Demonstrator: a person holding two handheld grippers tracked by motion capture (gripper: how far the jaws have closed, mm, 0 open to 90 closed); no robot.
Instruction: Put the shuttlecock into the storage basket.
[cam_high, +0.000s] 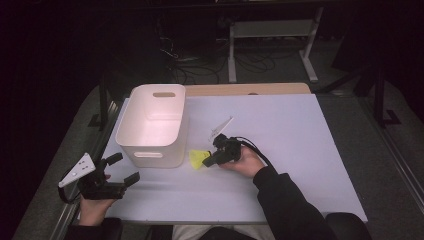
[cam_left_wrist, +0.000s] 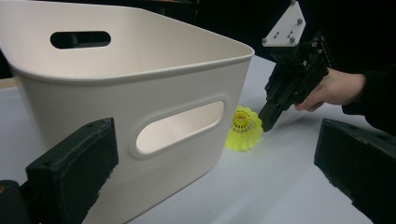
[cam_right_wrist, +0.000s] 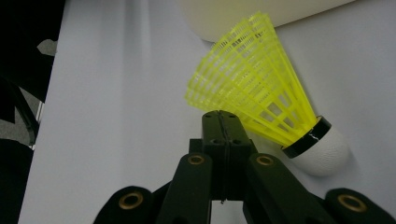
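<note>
A yellow shuttlecock (cam_high: 197, 158) (cam_left_wrist: 243, 130) with a white cork lies on its side on the white table (cam_high: 300, 150), just right of the white bin's (cam_high: 131, 148) near corner. My right gripper (cam_high: 206, 162) (cam_right_wrist: 222, 116) is shut, jaws pressed flat together, its tip against the shuttlecock's (cam_right_wrist: 257, 93) plastic skirt; no yellow shows between the jaws. In the left gripper view the right gripper (cam_left_wrist: 266, 122) reaches down to the shuttlecock from the right. My left gripper (cam_high: 125, 168) (cam_left_wrist: 215, 154) stands open at the table's front left, facing the bin (cam_left_wrist: 70, 102), nothing between its jaws.
The bin is empty, with handle slots in its end walls. A wooden strip (cam_high: 250, 89) lines the table's far edge, with cables and a metal stand (cam_high: 310, 50) on the floor beyond. Bare tabletop stretches to the right.
</note>
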